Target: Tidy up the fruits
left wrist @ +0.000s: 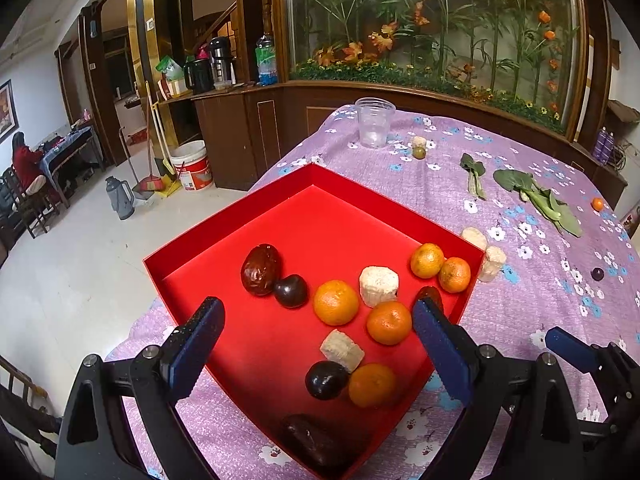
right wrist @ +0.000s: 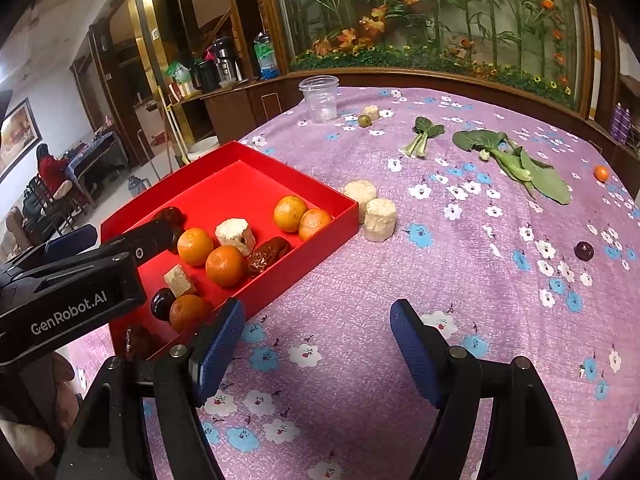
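This is a lived-in home, a dining or sitting room; the surface [right wrist: 460,280] wears a purple flowered cloth, and behind it, across the top of the frame, runs a wood-framed glass case [left wrist: 432,20] full of artificial flowers and bamboo; at upper left a wooden sideboard [left wrist: 224,120] carries thermos flasks [left wrist: 219,58], a dark mug and a water bottle [left wrist: 266,60]; on the tiled floor [left wrist: 80,264] at left stand a broom [left wrist: 154,152], a plastic bucket [left wrist: 192,164] and a grey jug [left wrist: 119,198]; at far left a person in red [left wrist: 26,168] sits at another table beneath a framed picture [right wrist: 18,136].
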`<state>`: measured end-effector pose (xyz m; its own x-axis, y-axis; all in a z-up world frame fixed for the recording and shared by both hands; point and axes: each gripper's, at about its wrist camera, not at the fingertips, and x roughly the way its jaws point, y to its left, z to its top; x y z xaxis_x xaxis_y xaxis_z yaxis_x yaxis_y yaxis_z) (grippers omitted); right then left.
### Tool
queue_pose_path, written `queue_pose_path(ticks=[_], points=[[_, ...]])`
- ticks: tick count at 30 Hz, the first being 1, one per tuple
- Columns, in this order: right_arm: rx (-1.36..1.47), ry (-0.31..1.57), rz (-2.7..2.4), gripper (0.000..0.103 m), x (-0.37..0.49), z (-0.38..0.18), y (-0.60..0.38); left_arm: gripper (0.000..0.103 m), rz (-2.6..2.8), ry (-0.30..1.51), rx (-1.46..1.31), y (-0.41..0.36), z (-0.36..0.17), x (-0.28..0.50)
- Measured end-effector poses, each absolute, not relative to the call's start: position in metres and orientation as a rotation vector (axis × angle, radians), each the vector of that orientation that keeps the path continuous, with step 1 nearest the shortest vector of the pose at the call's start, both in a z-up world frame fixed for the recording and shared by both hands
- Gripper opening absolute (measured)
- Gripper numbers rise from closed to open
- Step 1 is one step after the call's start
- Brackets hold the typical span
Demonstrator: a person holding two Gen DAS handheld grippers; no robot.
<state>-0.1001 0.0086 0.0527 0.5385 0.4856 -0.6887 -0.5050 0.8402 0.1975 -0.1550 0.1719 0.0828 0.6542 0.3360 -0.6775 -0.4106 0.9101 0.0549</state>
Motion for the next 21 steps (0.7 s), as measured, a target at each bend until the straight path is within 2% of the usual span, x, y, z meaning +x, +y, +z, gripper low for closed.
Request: queue_pose_path(ticks=[16,21], points=[[-0.116,0.889,0.593,0.081,-0.052,0.046,0.052,0.095,0.467,0.731,-0.164,0.198,0.084,-0.157],[0.022,0.882,0.64,0.081,-0.032,0.062,0.037,0.095,0.445,0.692,-0.206,0.209,0.09,-0.164]])
